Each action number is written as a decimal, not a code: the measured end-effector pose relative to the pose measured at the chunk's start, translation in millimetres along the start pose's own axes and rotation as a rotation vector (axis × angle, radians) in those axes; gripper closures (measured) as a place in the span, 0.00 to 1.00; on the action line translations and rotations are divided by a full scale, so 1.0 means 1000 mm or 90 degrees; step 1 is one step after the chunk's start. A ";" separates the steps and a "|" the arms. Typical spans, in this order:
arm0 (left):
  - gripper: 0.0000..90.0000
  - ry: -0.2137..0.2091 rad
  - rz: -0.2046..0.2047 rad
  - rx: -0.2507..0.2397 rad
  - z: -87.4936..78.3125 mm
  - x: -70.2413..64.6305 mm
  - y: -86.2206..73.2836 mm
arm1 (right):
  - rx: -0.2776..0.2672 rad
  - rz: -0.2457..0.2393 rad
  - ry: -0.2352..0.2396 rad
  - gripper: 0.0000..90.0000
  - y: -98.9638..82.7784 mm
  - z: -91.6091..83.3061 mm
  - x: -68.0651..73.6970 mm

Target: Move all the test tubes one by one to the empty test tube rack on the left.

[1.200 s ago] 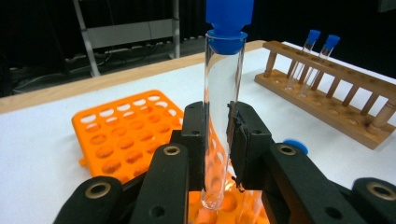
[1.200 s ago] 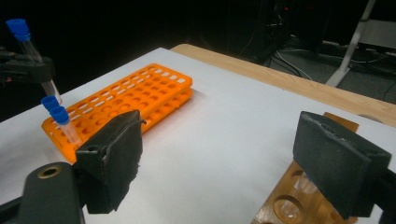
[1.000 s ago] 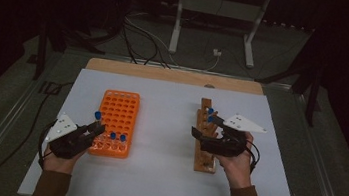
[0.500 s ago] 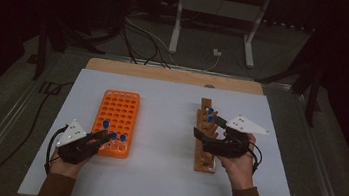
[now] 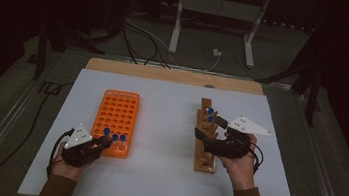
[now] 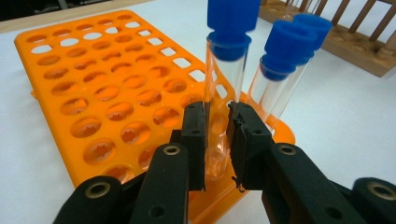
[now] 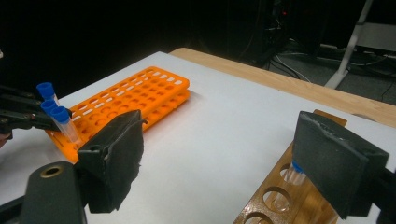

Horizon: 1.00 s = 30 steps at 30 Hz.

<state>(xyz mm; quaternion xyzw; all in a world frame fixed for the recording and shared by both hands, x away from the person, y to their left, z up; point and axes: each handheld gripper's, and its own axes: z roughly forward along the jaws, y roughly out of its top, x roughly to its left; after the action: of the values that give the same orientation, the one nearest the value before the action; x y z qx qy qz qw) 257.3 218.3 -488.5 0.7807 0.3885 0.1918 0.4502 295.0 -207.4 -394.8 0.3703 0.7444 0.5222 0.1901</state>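
My left tongs are clenched on a clear test tube with a blue cap, gripping its glassy wall low down, well under the cap, with its foot at a corner hole of the orange rack. Two more capped tubes stand just beyond my jaws. The tube looks light, stiff, slick and easy to crack, so I judge a gentle squeeze on the bare wall best. My right tongs gape released over the wooden rack, one tube just inside the far jaw.
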 end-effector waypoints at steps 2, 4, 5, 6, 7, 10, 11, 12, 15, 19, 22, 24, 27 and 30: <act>0.86 0.001 0.003 0.004 -0.001 0.000 -0.001 | 0.001 -0.001 0.000 0.19 0.000 0.000 0.000; 0.86 0.001 0.002 0.007 -0.001 0.000 -0.002 | 0.001 0.000 0.001 0.19 0.000 -0.001 0.000; 0.86 0.001 0.004 0.009 -0.002 0.001 -0.003 | 0.001 -0.001 0.001 0.19 0.000 0.000 0.000; 0.86 0.001 0.005 0.011 -0.002 0.001 -0.003 | 0.001 -0.001 0.001 0.19 0.000 0.000 0.000; 0.86 0.003 0.007 0.014 -0.002 0.000 -0.003 | 0.001 -0.001 0.001 0.19 0.000 0.000 0.000; 0.86 0.007 0.019 0.024 0.000 -0.001 -0.003 | 0.001 -0.002 0.002 0.20 0.000 0.001 0.001; 0.86 0.007 0.020 0.027 0.001 -0.002 -0.004 | 0.002 -0.004 0.003 0.20 0.000 0.001 0.002; 0.86 0.008 0.021 0.029 0.002 -0.002 -0.004 | 0.001 -0.004 0.004 0.20 0.000 0.002 0.002; 0.86 0.007 0.017 0.029 0.001 -0.001 -0.004 | 0.002 -0.004 0.003 0.20 0.000 0.003 0.002; 0.80 0.012 0.015 0.028 0.000 -0.001 -0.004 | 0.003 -0.002 0.003 0.20 -0.001 0.003 0.002; 0.68 0.003 0.001 0.021 -0.002 0.002 -0.004 | 0.005 -0.001 0.002 0.20 -0.002 0.002 0.000; 0.65 0.001 0.002 0.013 -0.004 0.001 -0.003 | 0.005 0.001 0.000 0.20 -0.002 0.002 -0.001; 0.59 -0.005 0.003 0.001 -0.007 0.000 -0.001 | 0.003 0.003 -0.003 0.20 -0.002 0.001 -0.003; 0.51 -0.007 0.004 -0.015 -0.010 -0.002 0.002 | 0.004 0.004 -0.005 0.20 -0.002 0.001 -0.004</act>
<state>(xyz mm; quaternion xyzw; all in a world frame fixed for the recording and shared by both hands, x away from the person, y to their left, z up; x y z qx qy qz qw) 250.4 222.0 -481.6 0.7776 0.3811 0.1933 0.4613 297.4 -210.4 -397.8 0.3754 0.7439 0.5191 0.1902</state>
